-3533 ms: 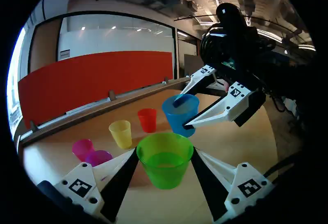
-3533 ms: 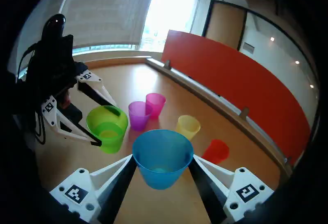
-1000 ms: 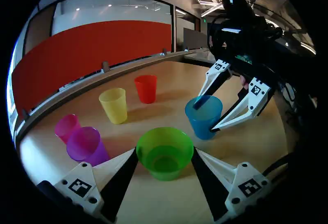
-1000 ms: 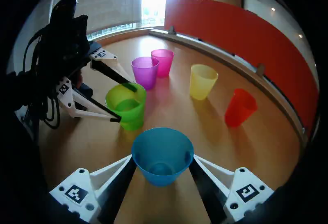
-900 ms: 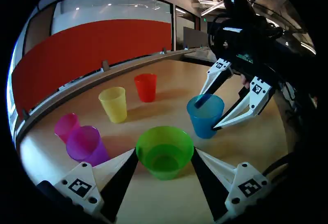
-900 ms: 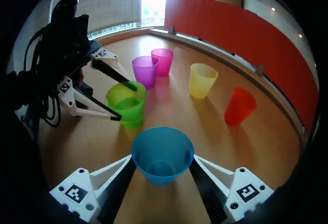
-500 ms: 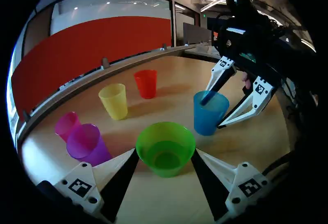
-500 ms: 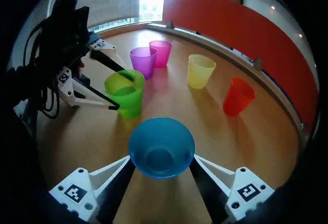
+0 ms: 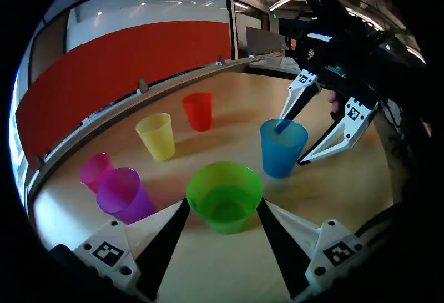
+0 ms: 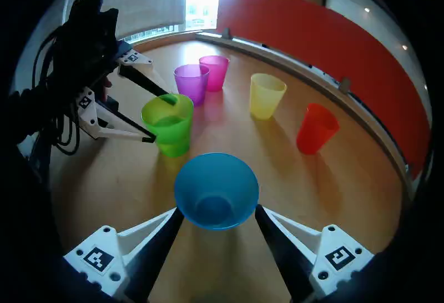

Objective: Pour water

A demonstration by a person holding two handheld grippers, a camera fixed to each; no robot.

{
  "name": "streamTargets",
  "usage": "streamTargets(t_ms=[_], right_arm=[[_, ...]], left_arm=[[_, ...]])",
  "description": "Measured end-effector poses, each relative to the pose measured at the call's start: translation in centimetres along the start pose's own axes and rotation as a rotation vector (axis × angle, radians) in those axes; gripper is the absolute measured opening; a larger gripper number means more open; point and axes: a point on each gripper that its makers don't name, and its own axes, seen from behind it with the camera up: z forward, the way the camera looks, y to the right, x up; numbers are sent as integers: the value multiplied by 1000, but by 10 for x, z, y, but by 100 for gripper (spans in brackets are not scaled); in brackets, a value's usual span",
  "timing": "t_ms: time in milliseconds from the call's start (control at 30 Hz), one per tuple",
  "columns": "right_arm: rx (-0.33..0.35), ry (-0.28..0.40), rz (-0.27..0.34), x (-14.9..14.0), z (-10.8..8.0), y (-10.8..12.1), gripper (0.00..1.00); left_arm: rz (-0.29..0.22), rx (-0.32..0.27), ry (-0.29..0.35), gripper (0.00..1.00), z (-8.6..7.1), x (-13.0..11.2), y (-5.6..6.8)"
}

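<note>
Altogether, six cups are counted on the bench [image 9: 344, 192], one of each colour: green, blue, yellow, red, pink and purple. Two hand-held grippers are seen, and one cup is held in each.

The green cup [image 9: 225, 197] is clasped by the left hand-held gripper [image 9: 223, 208], its two fingers closed narrowly on the cup's opposite sides. The cup is held upright. A shallow level of water appears to lie in its bottom, though the tinted plastic makes this hard to confirm.

The blue cup [image 10: 216, 192] is gripped in the same way by the right hand-held gripper [image 10: 217, 210], with both fingers pressed against its walls. It is upright or nearly so, and its bottom can be seen through the open mouth; no clear water level can be made out in it. From the left gripper view it is seen just beside the green cup, to that view's right and a little farther off.

Four cups are left free and upright. The purple cup [image 9: 123, 195] and the pink cup [image 9: 94, 171] are set touching or nearly touching. The yellow cup [image 9: 156, 135] and the red cup [image 9: 198, 110] are placed apart from them, in a row along the bench's far edge, below a red panel [image 9: 111, 64].
</note>
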Motion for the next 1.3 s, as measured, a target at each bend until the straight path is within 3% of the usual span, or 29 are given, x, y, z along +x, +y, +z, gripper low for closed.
streamTargets(t_ms=[267, 867, 1033, 1300], right_arm=[[-21, -5, 5, -13, -12, 0, 100], [-89, 11, 50, -39, -49, 12, 100], [-111, 32, 69, -39, -56, 17, 100], [-182, 74, 129, -39, -66, 38, 100]], left_arm=[[15, 35, -10, 89, -16, -6, -5], [-40, 118, 4, 89, -67, -21, -23], [-70, 155, 25, 89, -78, -20, -34], [-124, 263, 71, 89, -101, -16, -61]])
